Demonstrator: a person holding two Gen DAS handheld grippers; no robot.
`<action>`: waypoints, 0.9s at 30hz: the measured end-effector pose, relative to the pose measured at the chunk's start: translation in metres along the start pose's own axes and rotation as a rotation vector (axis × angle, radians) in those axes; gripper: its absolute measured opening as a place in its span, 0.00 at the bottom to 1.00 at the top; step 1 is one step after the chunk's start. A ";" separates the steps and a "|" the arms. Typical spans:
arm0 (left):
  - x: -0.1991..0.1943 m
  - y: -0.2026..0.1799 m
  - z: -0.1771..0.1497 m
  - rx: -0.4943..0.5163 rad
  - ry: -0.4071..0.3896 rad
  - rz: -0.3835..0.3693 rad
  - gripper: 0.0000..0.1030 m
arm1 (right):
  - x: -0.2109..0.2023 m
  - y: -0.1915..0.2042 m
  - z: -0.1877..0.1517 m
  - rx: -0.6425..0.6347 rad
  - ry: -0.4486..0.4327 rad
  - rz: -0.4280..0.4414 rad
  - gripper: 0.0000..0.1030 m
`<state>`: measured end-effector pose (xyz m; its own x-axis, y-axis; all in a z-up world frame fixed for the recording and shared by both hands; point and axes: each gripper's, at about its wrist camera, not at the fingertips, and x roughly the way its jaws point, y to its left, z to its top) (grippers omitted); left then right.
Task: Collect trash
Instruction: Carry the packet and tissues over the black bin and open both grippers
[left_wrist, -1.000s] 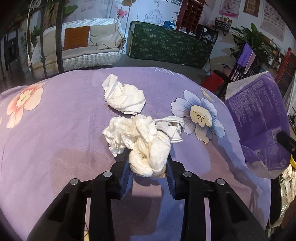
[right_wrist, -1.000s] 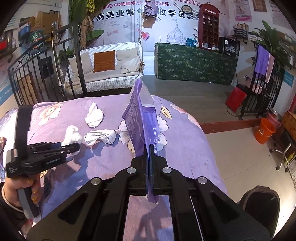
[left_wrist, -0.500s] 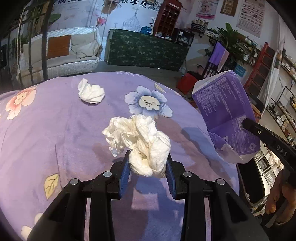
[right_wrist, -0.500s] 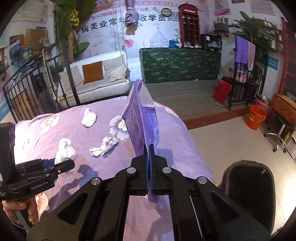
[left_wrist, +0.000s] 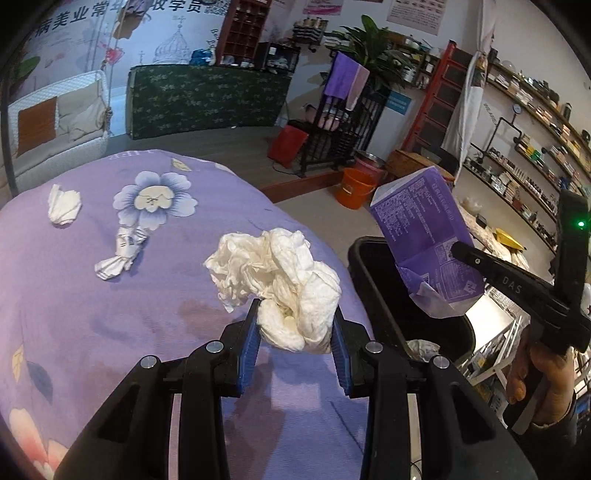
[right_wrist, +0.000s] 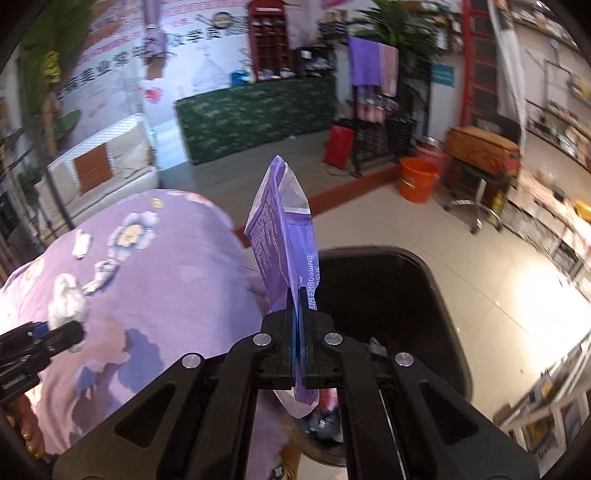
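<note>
Tissue (left_wrist: 284, 291) is clamped in the left gripper (left_wrist: 293, 345) above the bedspread (left_wrist: 110, 314); a purple wrapper (right_wrist: 286, 243) is pinched flat in the right gripper (right_wrist: 297, 325) over the black bin (right_wrist: 439, 291).

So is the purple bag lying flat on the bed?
No, the purple bag is held upright in the right hand-held gripper.

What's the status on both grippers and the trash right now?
Left gripper shut on tissue wad. Right gripper shut on purple wrapper, above black bin. Nothing blocking.
</note>
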<state>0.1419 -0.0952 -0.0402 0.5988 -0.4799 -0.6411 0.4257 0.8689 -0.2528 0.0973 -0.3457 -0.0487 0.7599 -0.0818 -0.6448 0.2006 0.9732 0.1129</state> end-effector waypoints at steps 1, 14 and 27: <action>0.003 -0.007 0.000 0.017 0.004 -0.013 0.33 | 0.004 -0.009 -0.003 0.013 0.011 -0.020 0.02; 0.039 -0.067 0.001 0.139 0.075 -0.120 0.33 | 0.102 -0.077 -0.033 0.144 0.237 -0.146 0.02; 0.064 -0.096 -0.004 0.220 0.154 -0.168 0.33 | 0.095 -0.100 -0.048 0.255 0.210 -0.164 0.65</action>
<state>0.1368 -0.2085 -0.0597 0.4049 -0.5756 -0.7105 0.6568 0.7237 -0.2120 0.1196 -0.4408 -0.1572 0.5664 -0.1606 -0.8083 0.4771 0.8637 0.1627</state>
